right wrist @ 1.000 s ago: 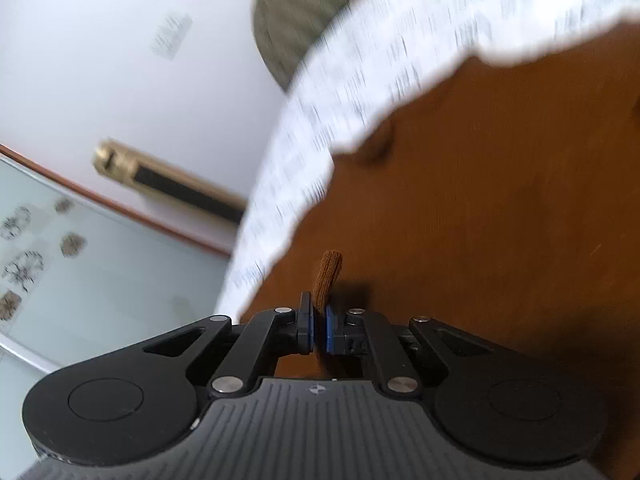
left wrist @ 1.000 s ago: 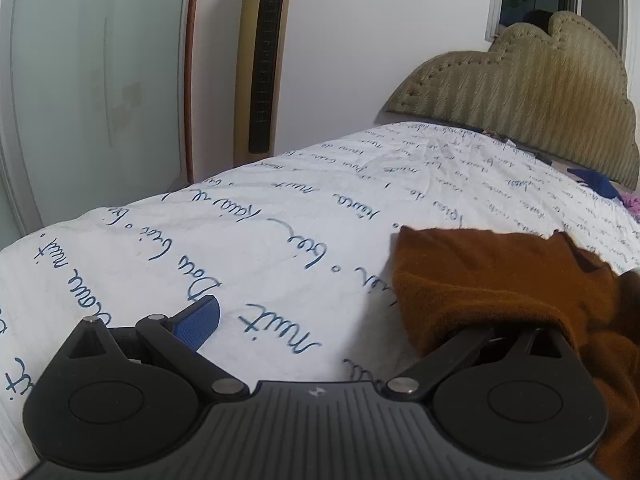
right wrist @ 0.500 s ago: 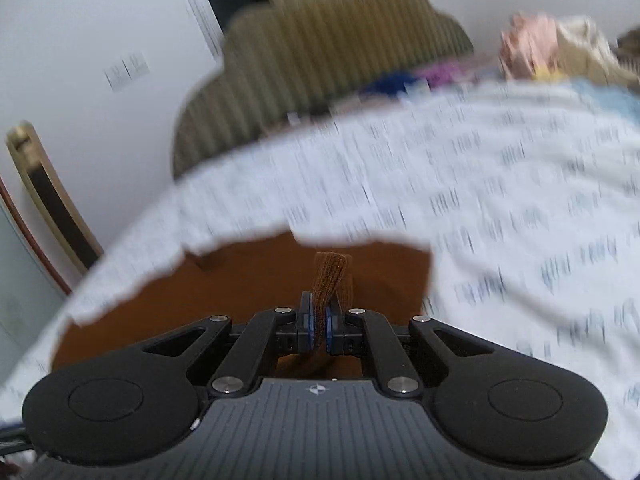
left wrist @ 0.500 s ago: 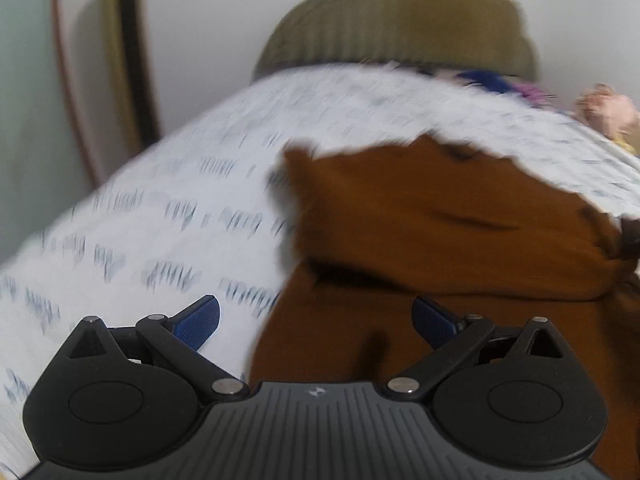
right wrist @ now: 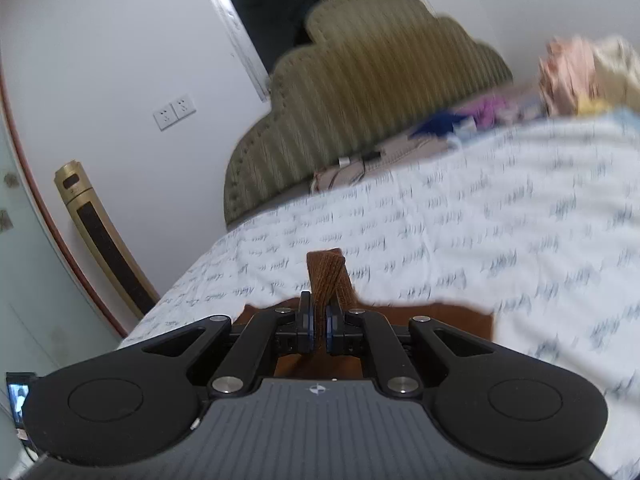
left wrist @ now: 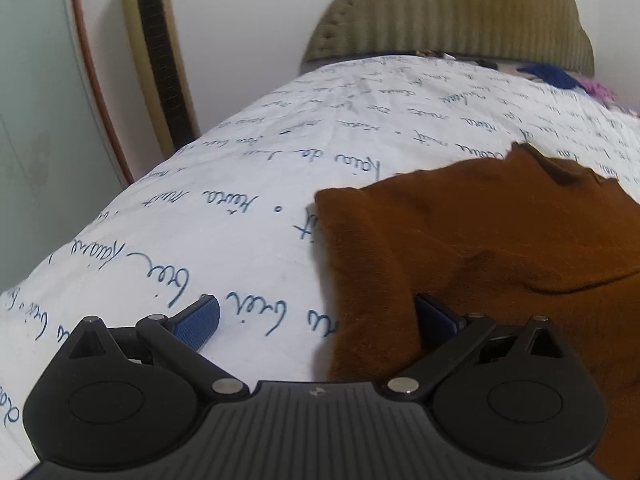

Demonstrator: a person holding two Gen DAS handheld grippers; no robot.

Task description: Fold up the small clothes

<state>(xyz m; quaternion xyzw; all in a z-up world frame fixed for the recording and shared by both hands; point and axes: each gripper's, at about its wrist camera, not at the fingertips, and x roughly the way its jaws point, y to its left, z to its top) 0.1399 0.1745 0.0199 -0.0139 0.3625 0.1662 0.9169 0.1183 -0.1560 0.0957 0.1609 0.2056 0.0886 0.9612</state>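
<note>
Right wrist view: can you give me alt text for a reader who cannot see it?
The right gripper has its fingers shut on a folded strip of the brown garment, which sticks up above them. Behind lies a white bedsheet with blue handwriting print, an olive headboard and a blurred pile of clothes.

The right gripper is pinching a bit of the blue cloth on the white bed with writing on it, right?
Not quite. The cloth pinched by the right gripper is brown, not blue; the right wrist view shows a brown strip clamped between the blue pads. The rest holds: it lies on the white bed sheet printed with writing.
</note>
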